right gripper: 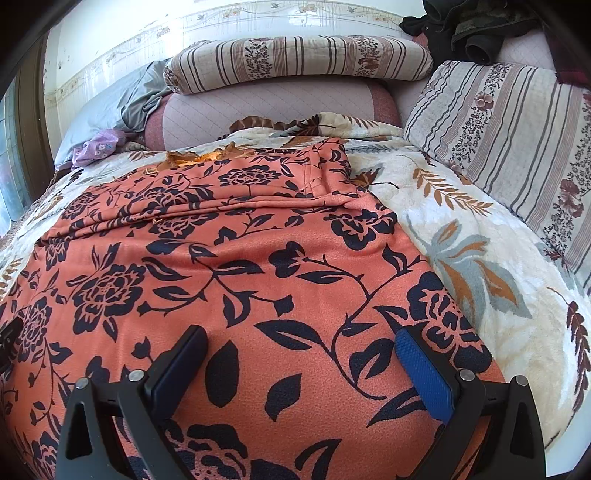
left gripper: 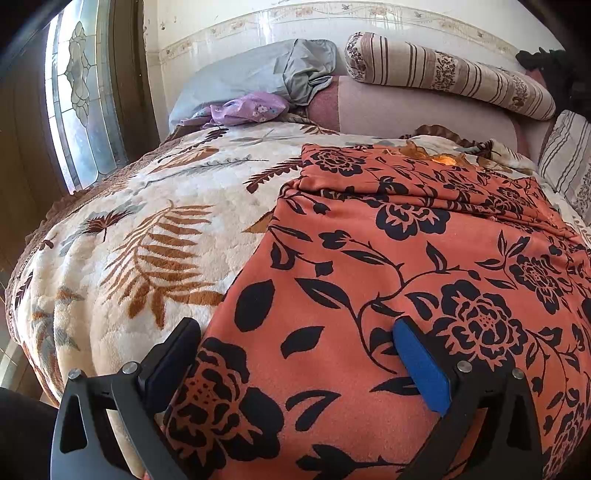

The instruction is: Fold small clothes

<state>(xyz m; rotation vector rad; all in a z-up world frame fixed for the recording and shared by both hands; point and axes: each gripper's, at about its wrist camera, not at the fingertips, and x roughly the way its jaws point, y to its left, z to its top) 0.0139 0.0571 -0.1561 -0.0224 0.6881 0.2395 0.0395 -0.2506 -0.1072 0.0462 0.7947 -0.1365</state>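
Observation:
An orange garment with a black flower print [left gripper: 388,266] [right gripper: 229,266] lies spread on the bed, its far end folded over into a creased band. My left gripper [left gripper: 295,332] hovers open over the garment's near left edge, nothing between its fingers. My right gripper [right gripper: 301,338] stands open above the garment's near right part, also holding nothing. The left gripper's tip [right gripper: 7,343] shows at the left border of the right wrist view.
A cream fleece blanket with leaf print [left gripper: 147,206] [right gripper: 461,229] covers the bed. Striped pillows [left gripper: 443,74] [right gripper: 517,140], a grey pillow [left gripper: 240,81], purple cloth [left gripper: 247,109] and dark clothes [right gripper: 472,26] sit at the headboard. A window [left gripper: 77,92] is at left.

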